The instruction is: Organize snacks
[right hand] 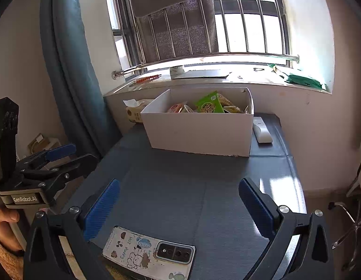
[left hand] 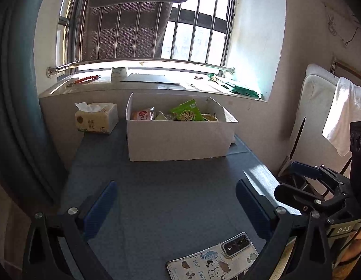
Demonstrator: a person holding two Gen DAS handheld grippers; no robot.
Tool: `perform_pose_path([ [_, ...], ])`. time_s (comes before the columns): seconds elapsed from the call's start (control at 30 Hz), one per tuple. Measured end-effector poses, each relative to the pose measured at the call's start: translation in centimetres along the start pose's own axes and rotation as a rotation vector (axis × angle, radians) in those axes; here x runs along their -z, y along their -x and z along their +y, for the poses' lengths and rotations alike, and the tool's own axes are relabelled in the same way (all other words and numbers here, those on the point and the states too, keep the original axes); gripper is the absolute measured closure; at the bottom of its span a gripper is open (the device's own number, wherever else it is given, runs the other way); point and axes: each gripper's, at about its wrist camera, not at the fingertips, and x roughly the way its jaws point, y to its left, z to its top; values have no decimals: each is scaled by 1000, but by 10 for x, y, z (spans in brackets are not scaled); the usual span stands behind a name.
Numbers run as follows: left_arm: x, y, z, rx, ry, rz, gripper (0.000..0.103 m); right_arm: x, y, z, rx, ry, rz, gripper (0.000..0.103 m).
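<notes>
A white cardboard box [left hand: 180,140] stands at the far side of the blue-grey table, below the window sill; it also shows in the right wrist view [right hand: 199,133]. Inside lie several snack packets: a green one [left hand: 187,110] [right hand: 208,106], a pink-and-white one [left hand: 143,114] [right hand: 175,107] and yellowish ones. My left gripper [left hand: 175,200] is open and empty, well short of the box. My right gripper [right hand: 179,200] is open and empty too. Each gripper shows in the other's view, the right [left hand: 302,182] and the left [right hand: 61,156].
A tissue pack [left hand: 96,117] sits left of the box. A white remote [right hand: 262,129] lies right of it. A phone in a cartoon case [left hand: 213,259] [right hand: 150,252] lies at the table's near edge. A blue curtain [right hand: 70,70] hangs left; a chair with a towel [left hand: 344,112] stands right.
</notes>
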Motion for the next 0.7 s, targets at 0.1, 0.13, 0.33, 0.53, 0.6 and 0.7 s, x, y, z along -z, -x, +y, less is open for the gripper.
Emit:
perform_pose_path([
  [0.1, 1, 0, -1, 3, -4, 4, 0, 0, 0, 0, -1, 1, -1, 0],
  [0.13, 1, -1, -1, 3, -6, 5, 0, 0, 0, 0, -1, 0, -1, 0],
  [0.33, 1, -1, -2, 5, -11, 8, 0, 1, -1, 2, -2, 2, 1, 0],
  [0.53, 1, -1, -2, 3, -13, 8, 0, 1, 0, 2, -3, 3, 0, 0],
  [0.6, 1, -1, -2, 2, -15, 9, 0, 1, 0, 2, -2, 3, 0, 0],
  [0.7, 1, -1, -3, 3, -14, 9, 0, 1, 0, 3, -2, 5, 0, 0],
])
